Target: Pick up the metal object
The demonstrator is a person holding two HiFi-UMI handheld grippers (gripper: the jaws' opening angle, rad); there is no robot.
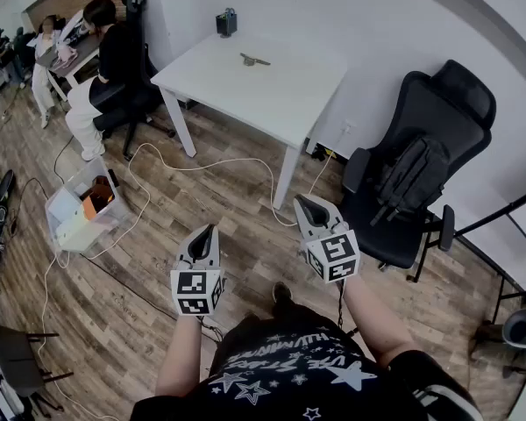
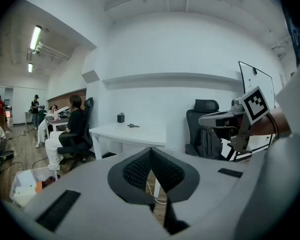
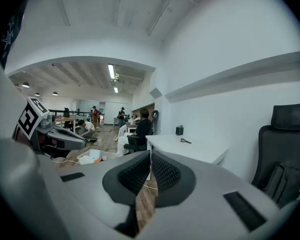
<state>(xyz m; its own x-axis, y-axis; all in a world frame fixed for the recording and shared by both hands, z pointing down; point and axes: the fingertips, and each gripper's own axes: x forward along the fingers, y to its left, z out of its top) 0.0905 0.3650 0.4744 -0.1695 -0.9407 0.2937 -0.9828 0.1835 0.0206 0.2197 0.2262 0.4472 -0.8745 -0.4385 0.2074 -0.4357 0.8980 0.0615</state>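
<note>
Both pairs of jaws are pressed together with nothing between them; the left gripper (image 1: 209, 231) and the right gripper (image 1: 309, 202) are empty. Well ahead of both tips and out of reach, the metal object (image 1: 254, 60) lies flat on the white bench (image 1: 272, 90), nearer than a dark container (image 1: 227, 22) at its far edge. The approach looks barely begun. Step closer, part one pair of jaws before arriving, then come down across the object's narrow width, since it sits low. Both forearms extend forward from the torso, grippers side by side, tips aimed ahead over the wooden floor (image 1: 202, 191).
</note>
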